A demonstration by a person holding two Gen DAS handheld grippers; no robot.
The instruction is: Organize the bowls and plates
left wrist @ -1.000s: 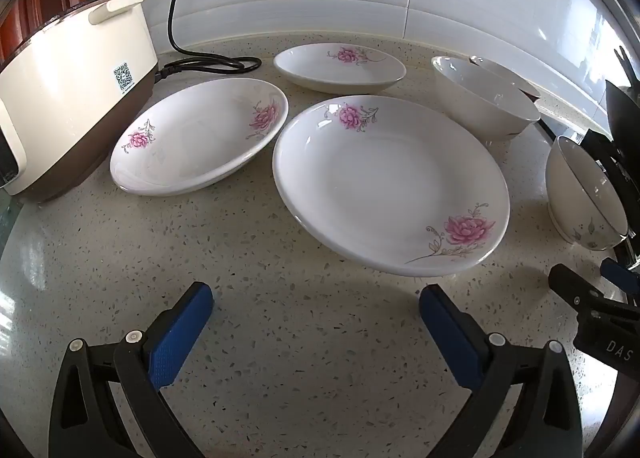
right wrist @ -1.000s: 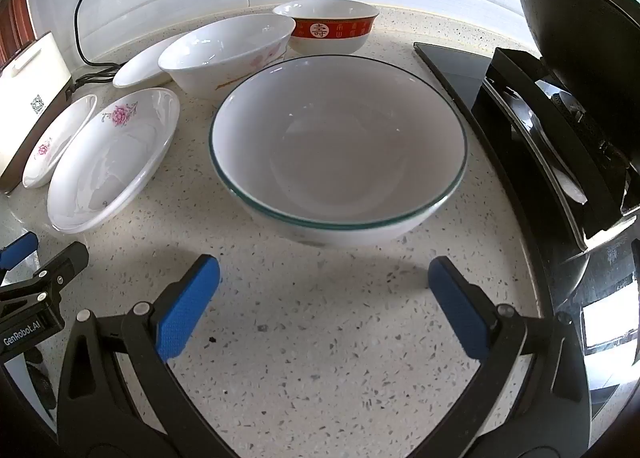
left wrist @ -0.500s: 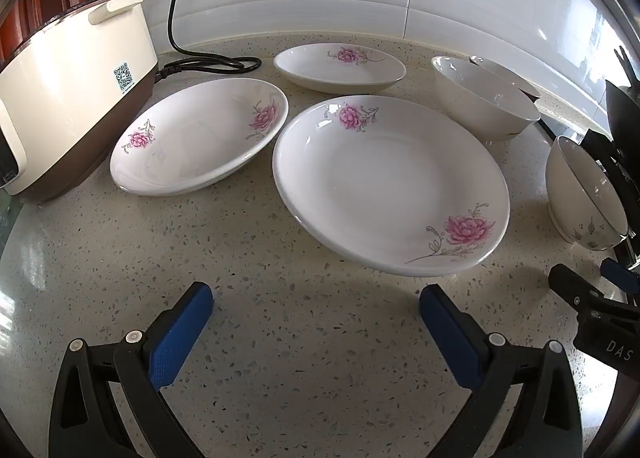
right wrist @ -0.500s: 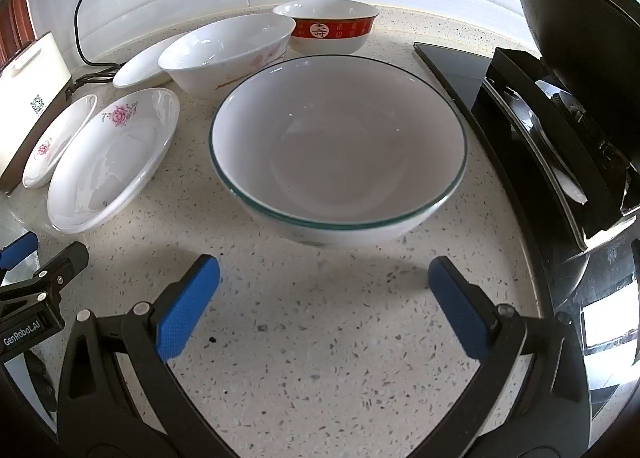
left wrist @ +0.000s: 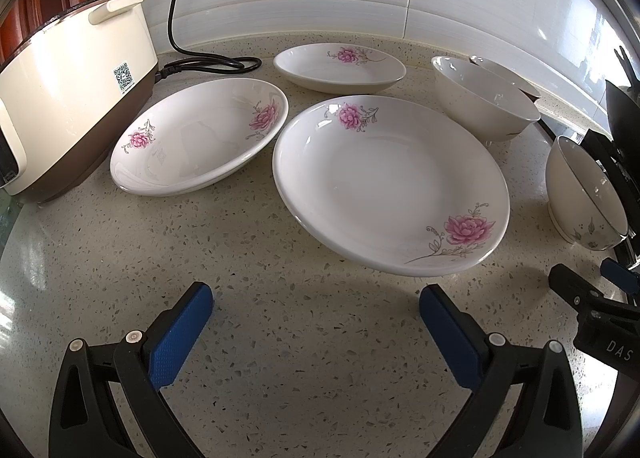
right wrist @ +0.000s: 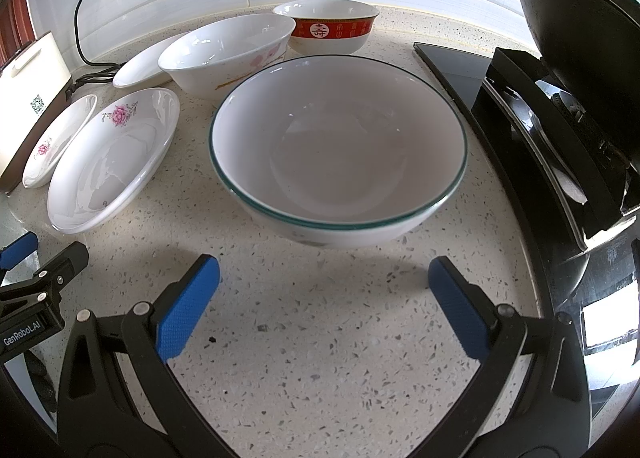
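1. Since nothing is stacked yet, the first pick should be slow: the right gripper can slide one finger inside the near rim of the big white bowl with a green edge and pinch gently, because shiny china may slip.
2. That bowl sits on the speckled stone surface, just ahead of the right fingers.
3. The left gripper hangs low and level, fingers spread wide and holding nothing.
4. The large white plate with pink flowers lies just ahead of them.
5. The right fingers are spread wide too, holding nothing.
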